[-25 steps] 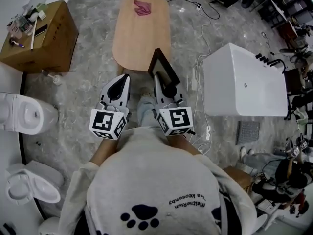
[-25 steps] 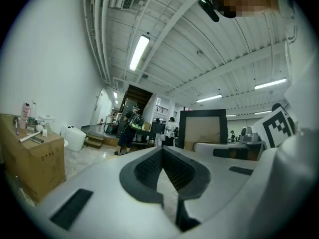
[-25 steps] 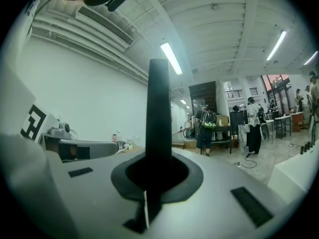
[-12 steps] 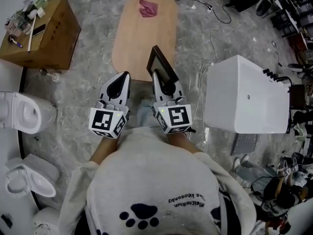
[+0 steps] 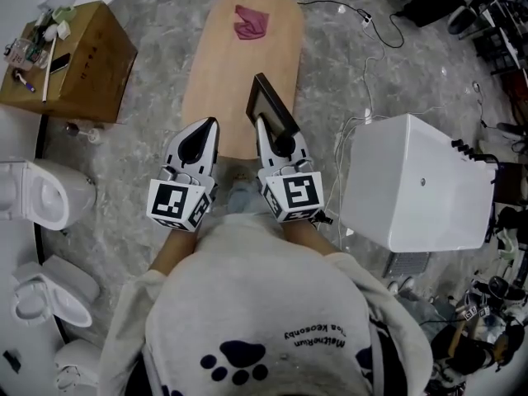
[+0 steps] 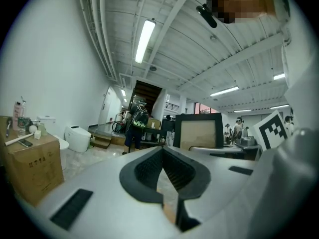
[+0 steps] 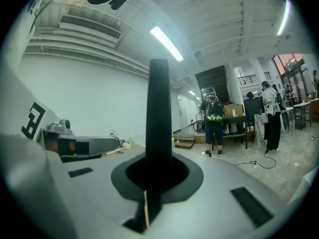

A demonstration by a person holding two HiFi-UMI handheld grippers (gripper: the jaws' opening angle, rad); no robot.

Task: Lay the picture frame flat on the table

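The hands are hidden beneath the marker cubes, and only the forearms are seen beside the person's sweatshirt in the head view. The lower edge of the picture frame (image 5: 273, 106) is swallowed by the jaws of the right gripper (image 5: 271, 135). In the right gripper view the frame (image 7: 159, 108) is reduced to a dark upright bar, seen edge-on. Whether it touches the worktop (image 5: 221, 68) cannot be told.

The frame (image 6: 201, 130) is shown face-on in the left gripper view: a dark border round a pale beige panel. It is held upright, clenched in the right jaws, against the near end of the wooden worktop. A pink cloth (image 5: 252, 21) is seen at the far end.

Both grippers are held side by side and roughly level, pointed at the worktop. The jaws of the left gripper (image 5: 208, 130) are pressed together with nothing between them.
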